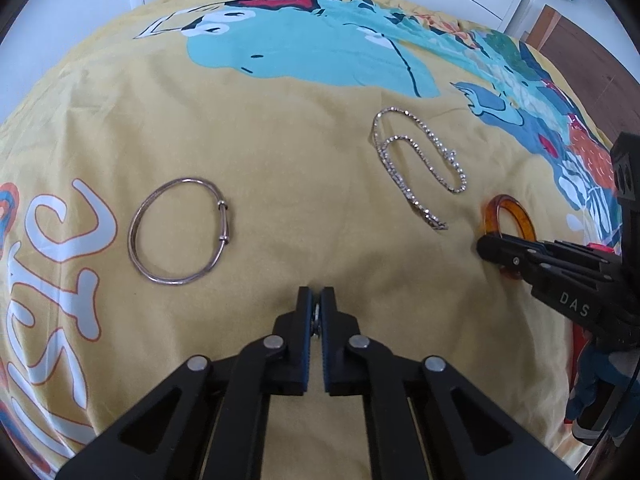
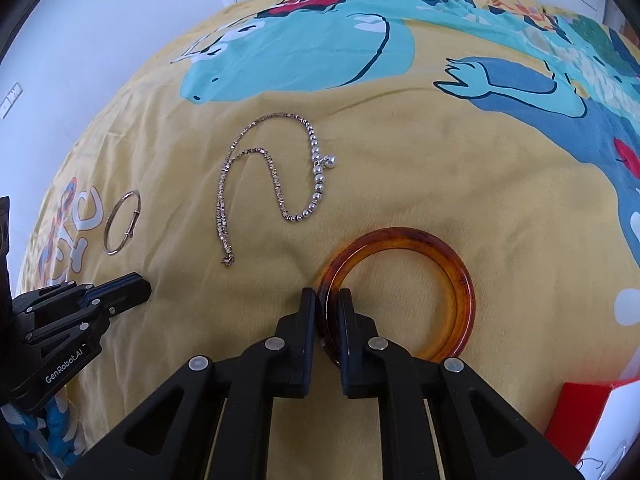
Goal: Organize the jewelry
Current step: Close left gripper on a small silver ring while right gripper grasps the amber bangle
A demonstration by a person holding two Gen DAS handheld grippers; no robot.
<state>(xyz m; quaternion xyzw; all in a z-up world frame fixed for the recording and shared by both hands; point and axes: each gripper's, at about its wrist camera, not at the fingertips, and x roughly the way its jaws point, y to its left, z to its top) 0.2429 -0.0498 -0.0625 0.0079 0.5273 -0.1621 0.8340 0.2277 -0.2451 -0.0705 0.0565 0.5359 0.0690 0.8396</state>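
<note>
My right gripper [image 2: 325,300] is clamped across the near rim of the amber bangle [image 2: 460,276]. It looks stiff, smooth and light, so a pinch straight across the band should hold, though it could pivot. My left gripper [image 1: 317,300] is closed on something small and silvery; what it is I cannot tell. The thin metal bangle [image 1: 138,216] lies left of it on the yellow bedspread [image 1: 300,140]. The limp bead necklace [image 2: 276,180] lies between the two bangles.
</note>
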